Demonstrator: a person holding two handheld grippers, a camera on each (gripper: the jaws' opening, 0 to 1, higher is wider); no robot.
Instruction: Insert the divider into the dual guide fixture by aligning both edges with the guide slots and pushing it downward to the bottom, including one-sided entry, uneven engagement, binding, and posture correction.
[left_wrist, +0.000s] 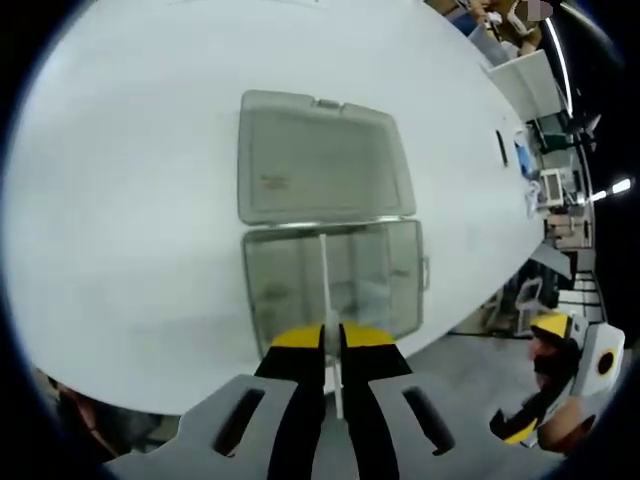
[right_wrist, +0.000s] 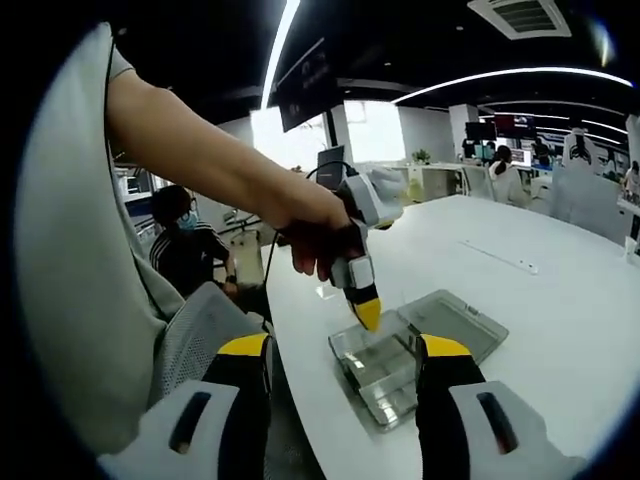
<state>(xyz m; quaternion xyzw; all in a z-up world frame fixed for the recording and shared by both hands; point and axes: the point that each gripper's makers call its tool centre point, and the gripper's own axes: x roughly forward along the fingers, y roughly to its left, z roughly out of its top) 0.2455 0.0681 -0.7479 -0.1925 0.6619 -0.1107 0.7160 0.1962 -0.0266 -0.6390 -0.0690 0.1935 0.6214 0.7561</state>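
Note:
A clear plastic box (left_wrist: 375, 285) with guide slots in its walls lies on the white table (left_wrist: 130, 200), its lid (left_wrist: 320, 155) folded open on the far side. My left gripper (left_wrist: 331, 340) is shut on a thin white divider (left_wrist: 323, 280), seen edge-on, which stands upright across the middle of the box. In the right gripper view a hand holds the left gripper (right_wrist: 366, 312) tip-down over the box (right_wrist: 385, 375), with the lid (right_wrist: 455, 320) beside it. My right gripper (right_wrist: 345, 350) hangs back from the table with its jaws wide apart and nothing between them; it also appears off the table's edge (left_wrist: 545, 385).
The table's edge (left_wrist: 440, 335) runs just behind the box. A small dark item (left_wrist: 500, 146) lies farther along the table. A seated person (right_wrist: 185, 245) is beyond the table's end, and desks and other people (right_wrist: 500, 165) stand at the back of the room.

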